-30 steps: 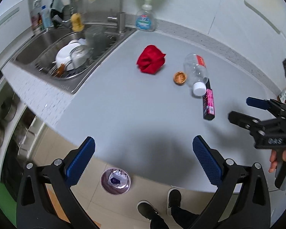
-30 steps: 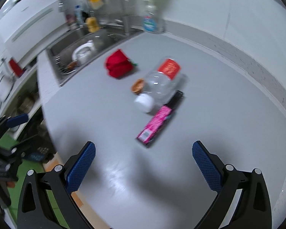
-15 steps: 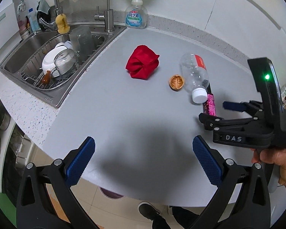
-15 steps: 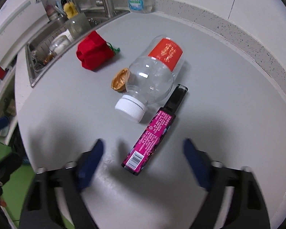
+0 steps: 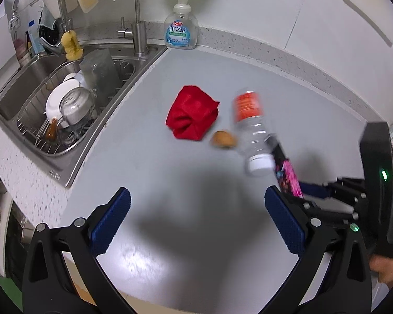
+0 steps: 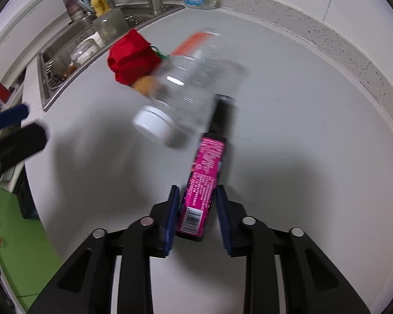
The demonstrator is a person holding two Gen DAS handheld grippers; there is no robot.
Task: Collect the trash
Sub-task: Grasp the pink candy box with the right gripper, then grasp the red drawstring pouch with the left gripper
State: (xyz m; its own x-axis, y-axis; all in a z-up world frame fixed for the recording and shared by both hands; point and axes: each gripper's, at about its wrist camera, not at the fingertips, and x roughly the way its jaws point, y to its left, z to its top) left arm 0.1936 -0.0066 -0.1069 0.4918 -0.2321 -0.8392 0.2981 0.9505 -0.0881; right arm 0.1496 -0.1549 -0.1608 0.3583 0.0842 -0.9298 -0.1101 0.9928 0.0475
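A pink and black wrapper box (image 6: 205, 175) lies on the grey counter (image 6: 301, 104); my right gripper (image 6: 197, 209) is shut on its near end. It also shows in the left wrist view (image 5: 288, 175). An empty clear plastic bottle (image 6: 194, 86) with a red label and white cap lies against the box's far end, blurred. A walnut shell (image 6: 144, 85) and a red cloth (image 6: 131, 57) lie beyond it. My left gripper (image 5: 196, 222) is open and empty over the counter's front, left of the bottle (image 5: 254, 133).
A steel sink (image 5: 65, 99) with dishes in a rack is at the left. A soap dispenser (image 5: 180, 28) stands by the back wall. The counter's front edge drops to the floor just below my left gripper.
My right gripper has come down and closed on the near end of the pink box. The bottle and box have shifted. My left gripper has moved forward over the counter.
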